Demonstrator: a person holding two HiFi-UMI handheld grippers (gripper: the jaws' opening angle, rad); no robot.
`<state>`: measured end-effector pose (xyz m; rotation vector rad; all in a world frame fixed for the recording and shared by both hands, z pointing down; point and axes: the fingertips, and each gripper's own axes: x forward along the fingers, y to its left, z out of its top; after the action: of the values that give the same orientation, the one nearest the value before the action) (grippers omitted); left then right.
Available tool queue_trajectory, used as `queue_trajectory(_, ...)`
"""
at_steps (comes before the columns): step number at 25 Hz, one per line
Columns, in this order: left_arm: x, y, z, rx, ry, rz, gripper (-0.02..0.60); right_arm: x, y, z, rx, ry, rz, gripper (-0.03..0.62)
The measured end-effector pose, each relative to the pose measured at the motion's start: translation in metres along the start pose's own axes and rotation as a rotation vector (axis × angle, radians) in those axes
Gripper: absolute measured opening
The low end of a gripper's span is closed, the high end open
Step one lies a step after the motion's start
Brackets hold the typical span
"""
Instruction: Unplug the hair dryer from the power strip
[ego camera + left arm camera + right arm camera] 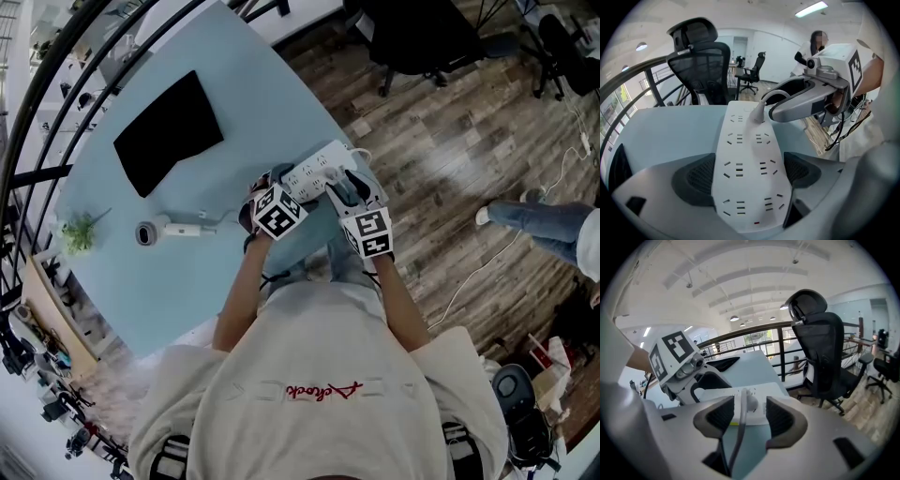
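We work at a light blue worktop [253, 103] with a curved edge, set on a brown wooden plank floor [450, 141] beside a dark metal railing [780, 350]. A black mesh office chair [820, 348] stands just past the worktop's far edge.

The long white plastic power strip [317, 169] lies close to the edge that borders the wooden floor. The white plastic plug [749, 401] sits in a socket near its far end. Our left gripper [750, 171] is clamped on the near end of the strip, one dark ribbed pad pressed against each long side. Our right gripper [744, 416] has its jaws wide apart. The plug and its grey cord [736, 441] stand between the pads, and neither pad presses on them.

The white hair dryer with a grey nozzle [173, 228] lies on its side well apart from the strip, toward the opposite edge of the worktop. Just beside it, at that edge, is a small green plant [80, 232]. A flat black rectangular mat [169, 131] lies further along the worktop, toward the railing.
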<state>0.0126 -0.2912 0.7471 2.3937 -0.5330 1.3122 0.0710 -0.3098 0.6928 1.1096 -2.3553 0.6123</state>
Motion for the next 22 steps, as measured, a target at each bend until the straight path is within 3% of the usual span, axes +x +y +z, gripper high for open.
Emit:
queue_trajectory(8,0.002,-0.002,0.000,0.002,0.001,0.000,0.433,0.016,0.001,-0.007,-0.037,0.044,0.003,0.216)
queue_trajectory(17,0.004,-0.002,-0.001,-0.011,-0.002,-0.018,0.436,0.023,-0.001,-0.010,-0.172,0.102,-0.074,0.175)
queue_trajectory(22,0.005,-0.003,-0.001,-0.029,-0.018,-0.022,0.437,0.023,0.000,-0.011,-0.144,0.088,-0.079,0.151)
